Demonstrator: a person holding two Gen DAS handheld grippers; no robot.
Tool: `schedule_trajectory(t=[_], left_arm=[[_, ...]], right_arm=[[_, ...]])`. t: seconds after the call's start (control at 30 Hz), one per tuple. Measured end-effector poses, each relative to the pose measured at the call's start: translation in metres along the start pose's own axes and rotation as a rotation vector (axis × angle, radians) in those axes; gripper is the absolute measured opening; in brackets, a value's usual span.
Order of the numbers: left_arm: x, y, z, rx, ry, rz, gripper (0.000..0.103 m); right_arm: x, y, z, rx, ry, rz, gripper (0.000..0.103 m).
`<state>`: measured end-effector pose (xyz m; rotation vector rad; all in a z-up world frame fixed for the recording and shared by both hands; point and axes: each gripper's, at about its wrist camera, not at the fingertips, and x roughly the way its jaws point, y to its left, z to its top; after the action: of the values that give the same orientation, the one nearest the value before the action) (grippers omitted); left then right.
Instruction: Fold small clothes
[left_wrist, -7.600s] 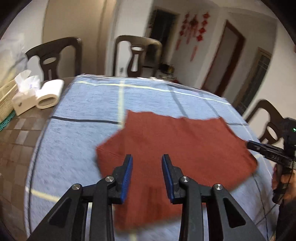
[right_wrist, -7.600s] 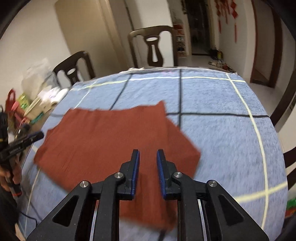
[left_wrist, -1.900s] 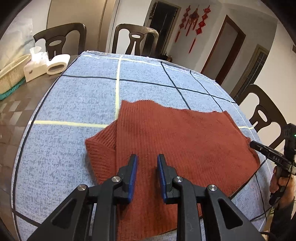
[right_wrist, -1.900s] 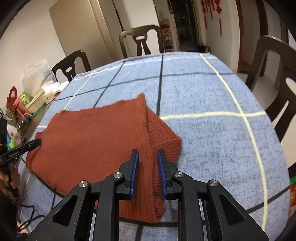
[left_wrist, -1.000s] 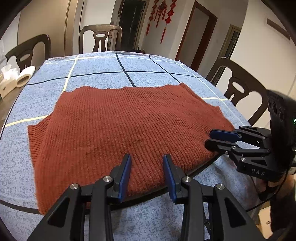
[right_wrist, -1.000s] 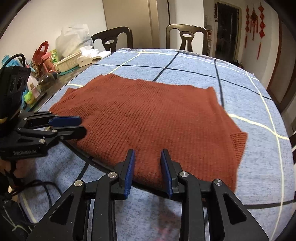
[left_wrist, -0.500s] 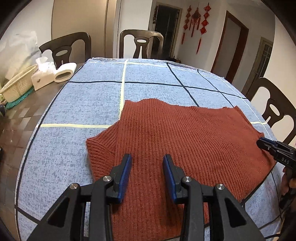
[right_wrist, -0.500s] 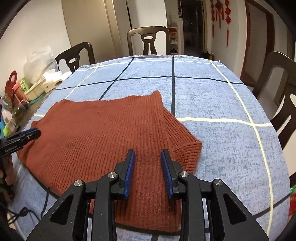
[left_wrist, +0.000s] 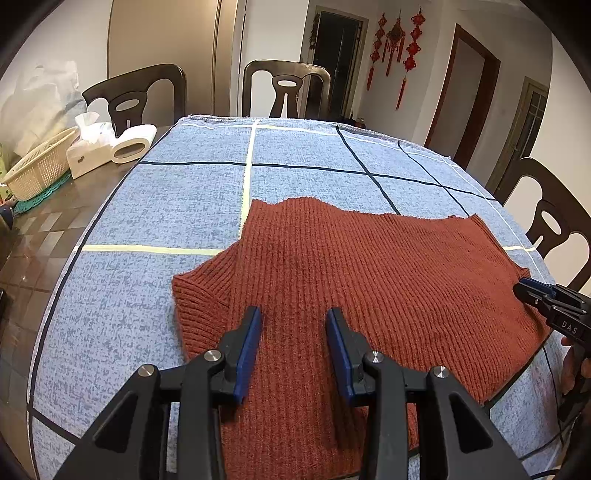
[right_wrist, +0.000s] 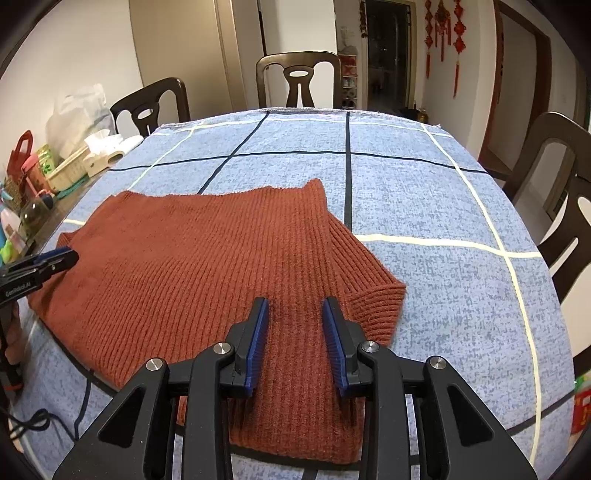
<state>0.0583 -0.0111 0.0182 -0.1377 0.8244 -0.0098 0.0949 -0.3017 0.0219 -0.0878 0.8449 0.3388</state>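
A rust-red ribbed knit sweater (left_wrist: 369, 273) lies flat on the blue checked tablecloth (left_wrist: 155, 206). Its left sleeve (left_wrist: 195, 306) sticks out beside my left gripper (left_wrist: 293, 325), which hovers open over the sweater's near left part, with only the knit below the blue pads. My right gripper (right_wrist: 295, 314) hangs over the sweater (right_wrist: 192, 251) at its near right, just left of the ribbed cuff (right_wrist: 373, 299). Its jaws are opening and nothing is pinched between them. Each gripper's tip shows at the edge of the other view: the right gripper (left_wrist: 546, 299), the left gripper (right_wrist: 40, 262).
Dark wooden chairs (left_wrist: 284, 92) ring the table. On the bare wood at the left stand a wicker basket (left_wrist: 37, 166), a tissue box (left_wrist: 88, 147) and a paper roll (left_wrist: 135, 147). Bottles and bags (right_wrist: 26, 166) crowd that side. A cable (right_wrist: 44, 417) trails off the near left edge.
A second ago both grippers pointed at the sweater's middle, close together. Each has since swung outward to its own end of the sweater and stayed there. The sweater has not moved.
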Motion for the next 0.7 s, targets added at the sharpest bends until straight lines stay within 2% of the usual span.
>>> schedule_trajectory(t=[0.43,0.57,0.63,0.7], left_arm=[[-0.009,-0.001,0.002,-0.001,0.004,-0.011,0.041],[-0.023,0.011,0.003,-0.031,-0.027,-0.006,0.042],[-0.030,0.020,0.003,-0.053,-0.047,0.013,0.050],[-0.031,0.032,0.001,-0.084,-0.047,0.016,0.052]], right_arm=[[-0.005,0.001,0.001,0.022,-0.004,0.012,0.032],[-0.011,0.008,-0.001,0.009,-0.008,0.037,0.032],[-0.013,0.011,-0.001,0.003,-0.011,0.045,0.032],[-0.016,0.014,-0.001,0.003,-0.016,0.064,0.032]])
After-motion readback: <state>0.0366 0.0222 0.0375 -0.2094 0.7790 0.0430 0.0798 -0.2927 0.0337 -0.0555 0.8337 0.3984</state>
